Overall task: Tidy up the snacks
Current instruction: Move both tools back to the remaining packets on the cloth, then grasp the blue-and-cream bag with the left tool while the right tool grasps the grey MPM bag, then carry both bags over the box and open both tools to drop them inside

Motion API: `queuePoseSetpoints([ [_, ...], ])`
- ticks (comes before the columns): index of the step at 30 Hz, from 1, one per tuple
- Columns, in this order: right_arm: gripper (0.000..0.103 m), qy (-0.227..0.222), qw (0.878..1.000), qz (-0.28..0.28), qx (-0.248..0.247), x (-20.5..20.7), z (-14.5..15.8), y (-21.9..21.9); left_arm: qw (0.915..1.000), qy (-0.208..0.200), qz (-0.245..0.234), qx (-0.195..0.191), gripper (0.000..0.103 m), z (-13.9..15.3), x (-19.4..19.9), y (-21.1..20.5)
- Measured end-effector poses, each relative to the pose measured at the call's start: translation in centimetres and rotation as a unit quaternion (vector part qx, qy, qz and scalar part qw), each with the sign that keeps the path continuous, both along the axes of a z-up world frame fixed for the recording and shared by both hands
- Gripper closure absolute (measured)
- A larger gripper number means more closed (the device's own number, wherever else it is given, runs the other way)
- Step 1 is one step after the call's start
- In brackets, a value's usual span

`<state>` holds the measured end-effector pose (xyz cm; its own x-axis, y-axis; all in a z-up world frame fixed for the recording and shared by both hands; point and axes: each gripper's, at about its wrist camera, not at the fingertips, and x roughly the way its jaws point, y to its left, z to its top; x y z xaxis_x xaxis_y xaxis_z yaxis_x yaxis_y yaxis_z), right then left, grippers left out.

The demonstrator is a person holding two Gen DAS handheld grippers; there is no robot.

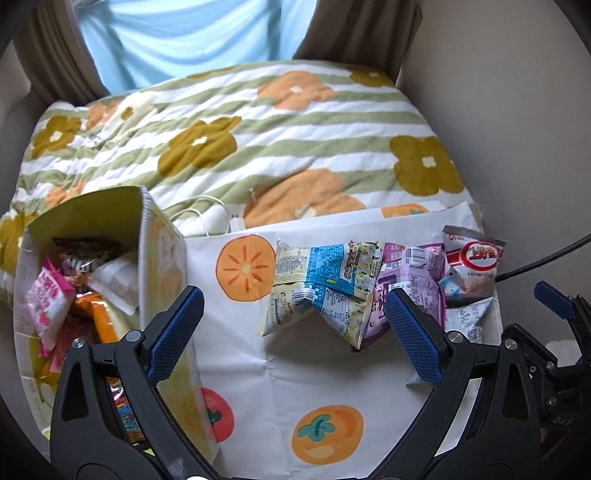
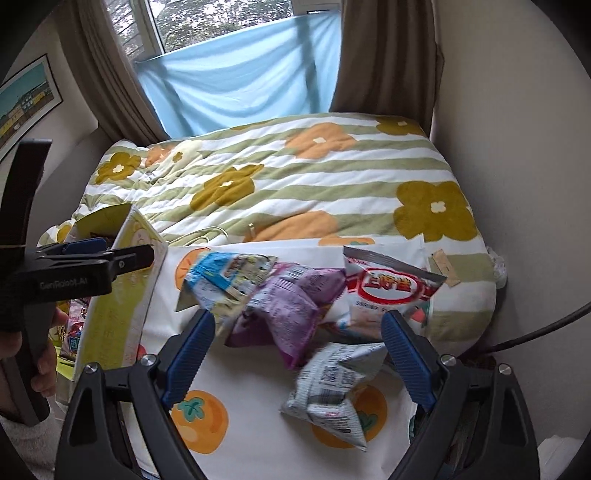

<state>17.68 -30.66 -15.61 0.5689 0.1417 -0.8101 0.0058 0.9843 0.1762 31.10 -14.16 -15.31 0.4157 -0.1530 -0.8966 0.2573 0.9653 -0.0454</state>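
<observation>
I'm working in a home bedroom. A bed (image 2: 295,192) fills the room wall to wall, spread with a quilted blanket (image 1: 258,147) in green and white stripes with big mustard and orange flowers. Behind it I see a window (image 2: 221,22) with trees outside, brown curtains (image 2: 110,92) at both sides and a light blue cloth (image 2: 240,77) hung across its lower part. A framed picture (image 2: 26,99) hangs on the left wall, and a white charger cable (image 1: 207,214) lies on the bedding.
</observation>
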Motion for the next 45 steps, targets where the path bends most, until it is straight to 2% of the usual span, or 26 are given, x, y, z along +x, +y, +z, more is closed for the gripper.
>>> queuePoseSetpoints([
  [6, 0.013, 0.016, 1.0, -0.018, -0.003, -0.2, -2.3, -1.6, 0.9982, 0.058, -0.013, -0.001, 0.005, -4.4, 2.6, -0.6],
  [11, 0.013, 0.058, 0.998, -0.028, 0.01, -1.0, -4.9, -2.3, 0.9951, 0.095, -0.026, -0.002, 0.005, -7.1, 4.2, -0.8],
  [19, 0.013, 0.106, 0.993, -0.047, 0.027, -2.1, -8.4, -2.2, 0.9863, 0.157, -0.046, -0.02, 0.005, -11.3, 6.3, -1.0],
  [24, 0.013, 0.122, 0.991, -0.048, 0.032, -1.6, -9.5, -1.5, 0.9805, 0.185, -0.054, -0.036, 0.005, -13.1, 7.0, -1.4],
  [25, 0.013, 0.123, 0.991, -0.048, 0.03, -1.4, -9.6, -1.4, 0.9791, 0.191, -0.057, -0.04, 0.007, -13.4, 7.0, -1.5],
  [26, 0.013, 0.125, 0.991, -0.049, 0.029, -1.3, -9.8, -1.4, 0.9777, 0.196, -0.06, -0.046, 0.018, -13.6, 7.0, -1.5],
  [27, 0.013, 0.126, 0.99, -0.05, 0.029, -1.1, -9.9, -1.5, 0.9762, 0.201, -0.063, -0.051, 0.023, -13.9, 7.0, -1.5],
  [33, 0.013, 0.133, 0.99, -0.051, 0.012, -0.4, -10.7, -1.5, 0.9757, 0.199, -0.065, -0.064, 0.029, -13.8, 6.9, -1.3],
  [38, 0.014, 0.138, 0.99, -0.04, 0.005, 0.1, -11.4, -1.2, 0.9785, 0.184, -0.072, -0.058, 0.033, -13.2, 6.3, -1.2],
  [40, 0.018, 0.137, 0.99, -0.035, 0.004, 0.2, -11.6, -1.0, 0.9806, 0.175, -0.072, -0.049, 0.033, -12.8, 6.1, -1.2],
  [42, 0.03, 0.136, 0.99, -0.033, -0.001, 0.2, -11.7, -0.9, 0.9818, 0.17, -0.071, -0.046, 0.033, -12.4, 5.9, -1.1],
  [43, 0.031, 0.138, 0.99, -0.029, 0.0, 0.3, -11.8, -0.9, 0.9819, 0.169, -0.07, -0.048, 0.033, -12.3, 5.9, -1.0],
  [45, 0.039, 0.137, 0.99, -0.027, -0.001, 0.2, -11.7, -0.9, 0.9819, 0.169, -0.068, -0.053, 0.033, -12.0, 5.7, -0.9],
])
